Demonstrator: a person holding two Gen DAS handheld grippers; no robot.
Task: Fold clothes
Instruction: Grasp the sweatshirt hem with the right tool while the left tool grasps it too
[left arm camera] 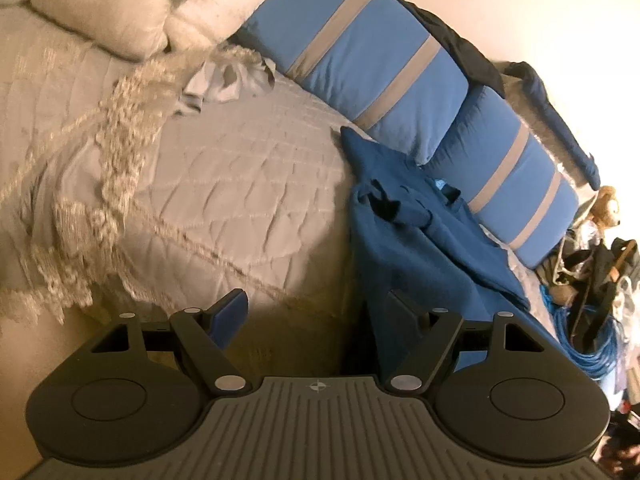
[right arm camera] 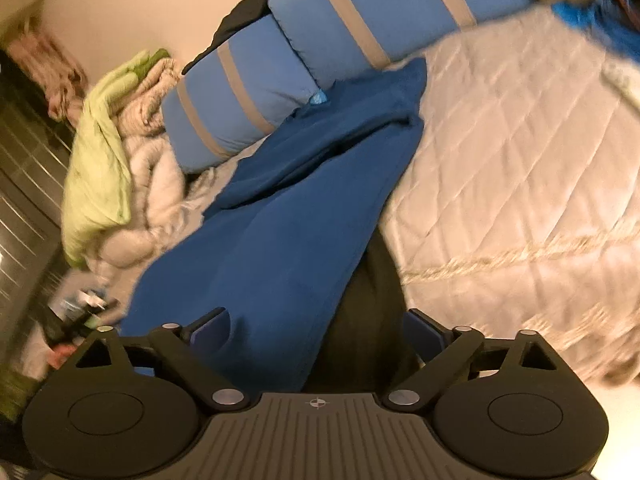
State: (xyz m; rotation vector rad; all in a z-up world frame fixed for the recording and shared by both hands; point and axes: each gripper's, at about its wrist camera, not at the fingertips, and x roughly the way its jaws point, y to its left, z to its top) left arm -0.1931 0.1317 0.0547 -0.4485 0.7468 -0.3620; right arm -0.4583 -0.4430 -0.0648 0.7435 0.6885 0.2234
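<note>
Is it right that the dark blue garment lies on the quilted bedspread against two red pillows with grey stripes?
Not quite: the pillows are blue with grey stripes, not red, as the left wrist view shows. The rest holds: the dark blue garment lies on the quilted bedspread against them.

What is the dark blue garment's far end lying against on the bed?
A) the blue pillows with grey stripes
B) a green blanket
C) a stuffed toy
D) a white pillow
A: the dark blue garment runs up the quilted bedspread and its far end meets the blue pillows with grey stripes.
</note>
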